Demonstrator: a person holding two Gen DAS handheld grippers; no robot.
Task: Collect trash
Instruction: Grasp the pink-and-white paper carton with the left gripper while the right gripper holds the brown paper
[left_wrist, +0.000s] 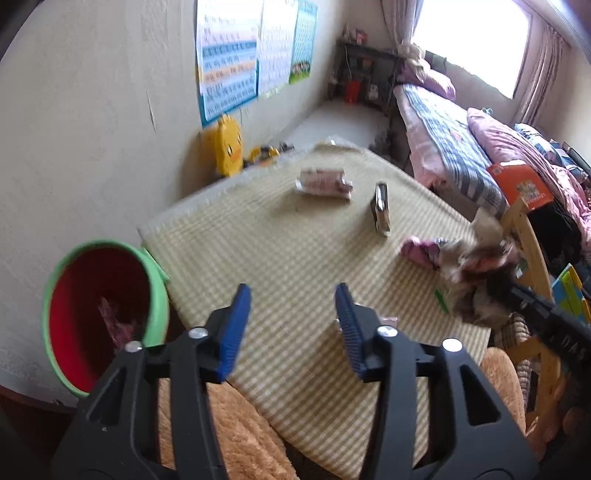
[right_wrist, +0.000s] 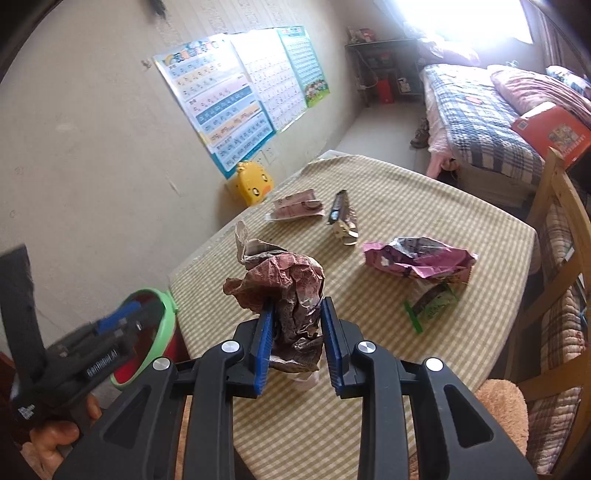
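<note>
Clamped between the right gripper's (right_wrist: 297, 332) blue fingers, the crumpled brown wrapper (right_wrist: 286, 291) is held above the desk (right_wrist: 461, 218), with the green bin (left_wrist: 105, 317) off to its left beside the empty, spread-open left gripper (left_wrist: 291, 328).

Five wrappers (right_wrist: 284, 302), one bin (left_wrist: 103, 317), three wall posters (right_wrist: 218, 99).
</note>
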